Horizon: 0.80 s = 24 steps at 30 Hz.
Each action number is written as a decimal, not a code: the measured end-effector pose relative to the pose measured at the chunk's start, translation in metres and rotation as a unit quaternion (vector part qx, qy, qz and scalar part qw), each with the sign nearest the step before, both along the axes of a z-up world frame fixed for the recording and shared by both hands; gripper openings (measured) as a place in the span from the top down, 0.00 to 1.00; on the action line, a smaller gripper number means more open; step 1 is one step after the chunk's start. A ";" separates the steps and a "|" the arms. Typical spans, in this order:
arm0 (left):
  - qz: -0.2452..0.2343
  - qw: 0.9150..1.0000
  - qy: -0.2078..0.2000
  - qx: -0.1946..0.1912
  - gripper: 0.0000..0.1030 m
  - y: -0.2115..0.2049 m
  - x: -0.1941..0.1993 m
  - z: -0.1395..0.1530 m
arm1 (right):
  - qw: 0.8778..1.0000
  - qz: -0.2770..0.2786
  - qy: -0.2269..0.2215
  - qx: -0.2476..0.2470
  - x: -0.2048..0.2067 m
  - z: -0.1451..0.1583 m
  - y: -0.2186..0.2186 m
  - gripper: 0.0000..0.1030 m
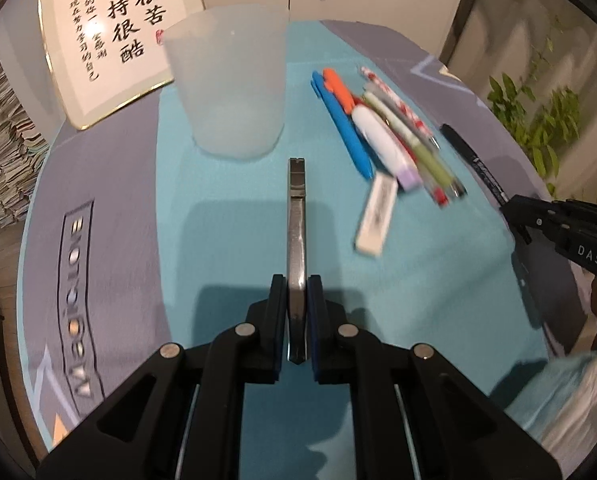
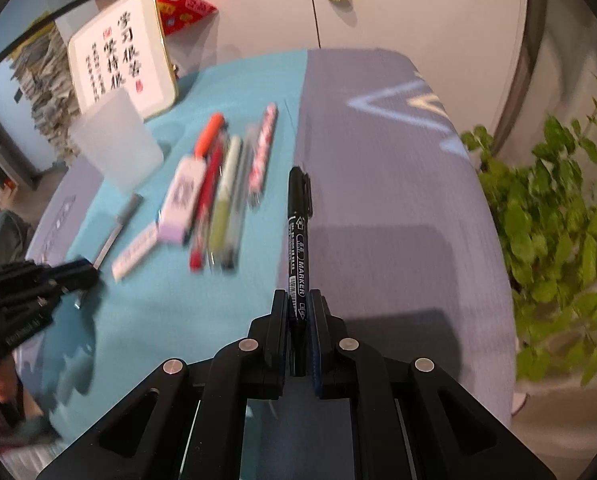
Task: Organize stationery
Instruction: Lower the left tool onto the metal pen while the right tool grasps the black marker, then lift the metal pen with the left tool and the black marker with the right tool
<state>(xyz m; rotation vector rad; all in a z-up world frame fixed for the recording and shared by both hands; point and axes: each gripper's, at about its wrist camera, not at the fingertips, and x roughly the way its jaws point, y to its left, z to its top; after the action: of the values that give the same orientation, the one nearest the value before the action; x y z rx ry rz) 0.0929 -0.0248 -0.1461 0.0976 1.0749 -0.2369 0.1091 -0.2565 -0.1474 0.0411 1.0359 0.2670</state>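
Note:
My left gripper (image 1: 297, 286) is shut on a grey metal utility knife (image 1: 296, 216) that points toward the frosted plastic cup (image 1: 228, 88) standing on the teal mat. Right of it lies a bunch of pens (image 1: 378, 132) with a white eraser (image 1: 378, 214) at its near end. My right gripper (image 2: 298, 300) is shut on a black marker (image 2: 298, 232), held above the grey part of the cloth. The right wrist view shows the cup (image 2: 116, 144), the pens (image 2: 222, 188), the eraser (image 2: 136, 254) and the left gripper (image 2: 86, 274) with the knife (image 2: 118, 224) at the left.
A framed calligraphy board (image 1: 110, 36) leans behind the cup. A leafy plant (image 2: 558, 240) stands off the table's right side. Stacks of paper (image 1: 2, 136) sit beyond the left edge. The table (image 2: 398, 180) carries a grey and teal cloth.

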 end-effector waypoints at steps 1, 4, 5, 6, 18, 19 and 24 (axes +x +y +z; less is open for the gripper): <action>-0.002 1.000 0.002 -0.002 0.92 0.000 -0.003 0.000 | 1.000 0.007 0.006 -0.001 -0.008 -0.001 -0.001 0.90; -0.003 1.000 0.000 -0.006 0.89 -0.001 -0.009 -0.001 | 1.000 0.018 0.006 -0.010 -0.024 0.001 0.001 0.90; -0.001 1.000 -0.002 -0.003 0.88 -0.002 -0.009 -0.001 | 1.000 0.017 0.005 -0.008 -0.025 0.002 0.000 0.90; 0.004 1.000 -0.006 0.001 0.85 -0.002 -0.008 -0.001 | 1.000 0.014 0.003 -0.003 -0.026 0.003 -0.002 0.90; 0.009 0.999 -0.042 0.003 0.62 -0.005 0.022 0.014 | 1.000 -0.015 -0.010 -0.007 0.012 0.008 0.007 0.63; 0.007 0.999 -0.041 0.002 0.62 -0.006 0.025 0.013 | 1.000 -0.014 -0.008 -0.007 0.016 0.007 0.009 0.63; 0.000 1.000 -0.027 0.003 0.64 -0.011 0.041 0.006 | 1.000 -0.013 -0.001 -0.010 0.036 0.002 0.014 0.63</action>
<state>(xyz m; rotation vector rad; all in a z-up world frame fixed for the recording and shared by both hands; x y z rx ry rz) 0.1338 -0.0354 -0.1397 0.1082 1.0214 -0.2306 0.1448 -0.2423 -0.1455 0.0357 1.0344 0.2329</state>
